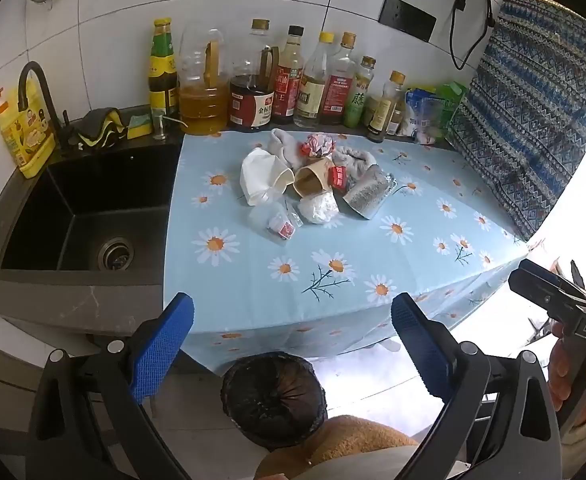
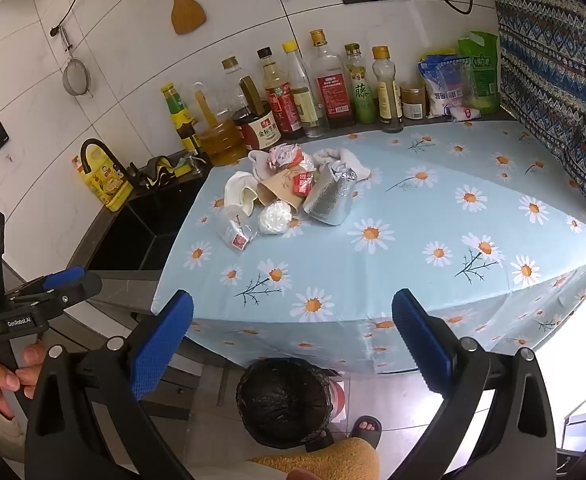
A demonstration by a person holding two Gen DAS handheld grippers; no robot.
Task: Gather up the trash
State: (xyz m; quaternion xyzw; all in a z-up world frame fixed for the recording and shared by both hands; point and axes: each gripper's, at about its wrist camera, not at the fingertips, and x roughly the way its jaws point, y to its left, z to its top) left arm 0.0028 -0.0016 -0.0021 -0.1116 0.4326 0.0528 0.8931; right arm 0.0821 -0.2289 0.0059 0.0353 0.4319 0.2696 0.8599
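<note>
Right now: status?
Left tool and right tool open, empty. Trash pile untouched on table. Bin below. Path clear.

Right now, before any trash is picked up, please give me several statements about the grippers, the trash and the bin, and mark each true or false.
1. The left gripper is open and holds nothing. True.
2. The right gripper is shut on the brown paper cup. False: it is open, and the cup lies on the daisy tablecloth.
3. The trash bin has a black bag liner. True.
4. The trash pile lies in the sink. False: it lies on the tablecloth.
</note>
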